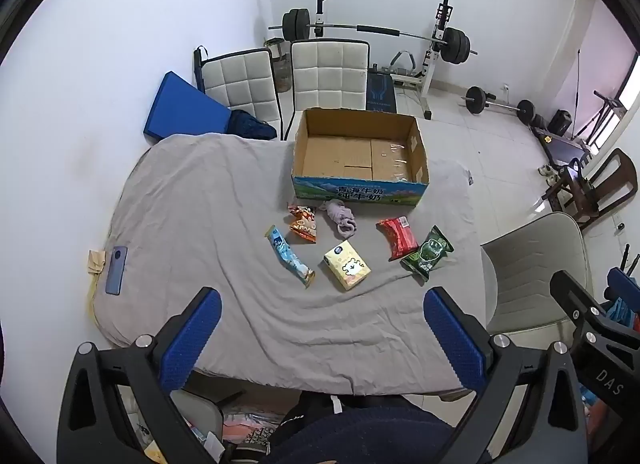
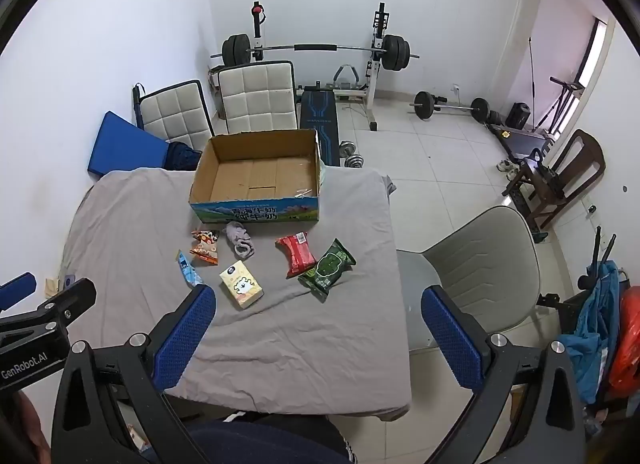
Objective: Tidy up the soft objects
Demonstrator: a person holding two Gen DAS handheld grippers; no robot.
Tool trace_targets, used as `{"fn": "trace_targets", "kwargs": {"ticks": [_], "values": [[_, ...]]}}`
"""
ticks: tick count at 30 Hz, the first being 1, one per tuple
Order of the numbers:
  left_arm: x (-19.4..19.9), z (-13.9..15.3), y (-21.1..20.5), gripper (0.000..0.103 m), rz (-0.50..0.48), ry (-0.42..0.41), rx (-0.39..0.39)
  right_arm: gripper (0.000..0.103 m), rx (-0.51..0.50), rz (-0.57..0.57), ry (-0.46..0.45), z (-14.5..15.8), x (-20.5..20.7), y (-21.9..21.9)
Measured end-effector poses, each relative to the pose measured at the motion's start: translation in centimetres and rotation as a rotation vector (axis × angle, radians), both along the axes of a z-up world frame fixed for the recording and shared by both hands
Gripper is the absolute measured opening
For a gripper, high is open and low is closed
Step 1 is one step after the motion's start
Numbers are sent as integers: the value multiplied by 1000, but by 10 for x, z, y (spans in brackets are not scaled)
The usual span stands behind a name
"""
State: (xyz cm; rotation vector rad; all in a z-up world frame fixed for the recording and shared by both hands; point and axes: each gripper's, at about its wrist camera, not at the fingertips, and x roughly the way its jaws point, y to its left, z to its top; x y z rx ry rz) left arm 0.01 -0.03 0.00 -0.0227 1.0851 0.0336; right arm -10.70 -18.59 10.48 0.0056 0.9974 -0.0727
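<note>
An open cardboard box [image 1: 360,184] [image 2: 256,212] stands at the far side of a table with a grey cloth [image 1: 192,200] [image 2: 304,328]. In front of it lie an orange snack bag [image 1: 303,222] [image 2: 205,247], a purple sock bundle [image 1: 340,217] [image 2: 240,242], a blue packet [image 1: 290,256] [image 2: 188,269], a yellow tissue pack [image 1: 347,265] [image 2: 241,284], a red packet [image 1: 398,237] [image 2: 298,254] and a green packet [image 1: 427,257] [image 2: 327,269]. My left gripper [image 1: 322,328] and right gripper [image 2: 318,324] hover open and empty near the table's front edge.
A phone [image 1: 116,270] lies at the table's left edge. Grey chair [image 1: 536,264] [image 2: 480,264] stands right of the table, two white chairs [image 1: 280,76] behind it. Weight bench, barbells [image 2: 316,50] and a blue mat [image 1: 180,108] are beyond.
</note>
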Motion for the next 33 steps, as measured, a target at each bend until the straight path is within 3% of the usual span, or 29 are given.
{"fn": "trace_targets", "kwargs": {"ticks": [33], "values": [[5,6,-1,103,-1,-18,3,103,0,0,-31,8,3,4]]}}
